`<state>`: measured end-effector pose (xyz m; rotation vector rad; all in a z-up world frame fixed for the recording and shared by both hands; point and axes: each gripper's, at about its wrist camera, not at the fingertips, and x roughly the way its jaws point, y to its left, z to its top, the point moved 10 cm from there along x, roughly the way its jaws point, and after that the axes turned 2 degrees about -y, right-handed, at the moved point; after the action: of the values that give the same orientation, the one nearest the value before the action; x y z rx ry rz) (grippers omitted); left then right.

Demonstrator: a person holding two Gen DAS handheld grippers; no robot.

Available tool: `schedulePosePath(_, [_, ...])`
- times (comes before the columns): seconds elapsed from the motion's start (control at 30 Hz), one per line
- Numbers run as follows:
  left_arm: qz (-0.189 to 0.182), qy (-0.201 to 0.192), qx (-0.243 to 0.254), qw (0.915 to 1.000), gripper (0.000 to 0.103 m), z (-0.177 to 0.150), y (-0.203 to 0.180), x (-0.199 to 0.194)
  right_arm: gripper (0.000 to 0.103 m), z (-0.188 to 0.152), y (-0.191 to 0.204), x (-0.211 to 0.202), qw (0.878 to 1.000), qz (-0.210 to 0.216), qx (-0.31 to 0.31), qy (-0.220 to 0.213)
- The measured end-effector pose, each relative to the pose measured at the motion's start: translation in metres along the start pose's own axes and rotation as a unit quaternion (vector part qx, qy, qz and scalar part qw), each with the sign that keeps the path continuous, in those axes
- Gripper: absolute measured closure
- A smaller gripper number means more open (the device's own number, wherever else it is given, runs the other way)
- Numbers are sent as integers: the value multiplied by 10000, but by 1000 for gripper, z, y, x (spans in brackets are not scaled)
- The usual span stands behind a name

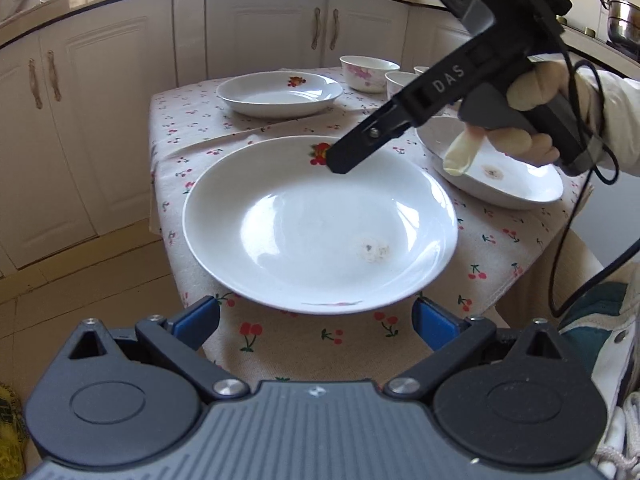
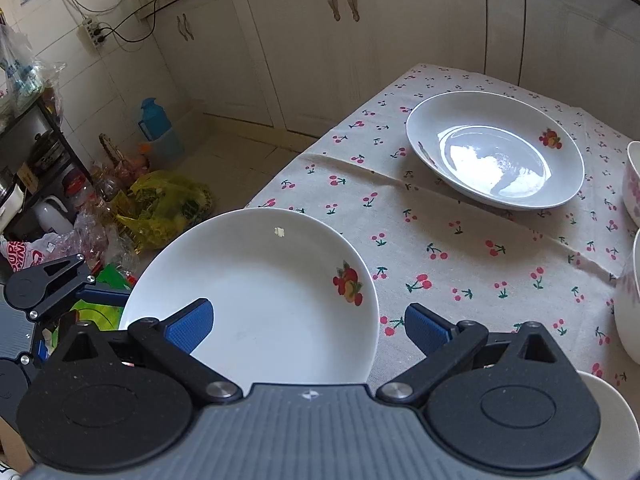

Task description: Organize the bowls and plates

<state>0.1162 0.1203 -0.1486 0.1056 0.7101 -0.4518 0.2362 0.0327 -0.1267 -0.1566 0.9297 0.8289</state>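
Sorting has barely begun, I judge: the near plate [image 1: 320, 224] sits at the worktop [image 1: 500, 248] edge, two more plates [image 1: 280, 92] and the bowls [image 1: 368, 72] lie scattered, unstacked. Left tool [image 1: 316, 316] and right tool [image 2: 308, 328] both spread wide, empty.

Three white plates: the near plate [image 1: 320, 224] with a red and orange fruit motif at its rim, the far plate [image 1: 279, 92] with the same motif, the right plate [image 1: 516, 184] with a brownish smudge. White bowl [image 1: 368, 73] with pink flowers. Beige tablecloth [image 1: 500, 240] printed with red cherries on green stems. Blue pads [image 2: 190, 326] on black grippers.
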Motion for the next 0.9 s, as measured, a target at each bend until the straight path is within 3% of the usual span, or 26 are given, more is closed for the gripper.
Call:
schedulePosePath(0.17, [-96, 10, 78, 9999, 3, 5, 1, 5, 15, 2, -5, 10, 9994, 198, 160, 213])
schedulePosePath(0.33, [-183, 47, 177, 9997, 3, 7, -1, 8, 23, 5, -5, 15, 9988, 354, 196, 290])
schedulePosePath(0.57, [-202, 74, 203, 9996, 3, 10, 0, 11, 23, 6, -7, 15, 9985, 395, 241, 278])
schedulePosePath(0.9, [-356, -44, 563, 9978, 3, 37, 2, 33, 23, 22, -36, 3, 9987, 59, 504, -18])
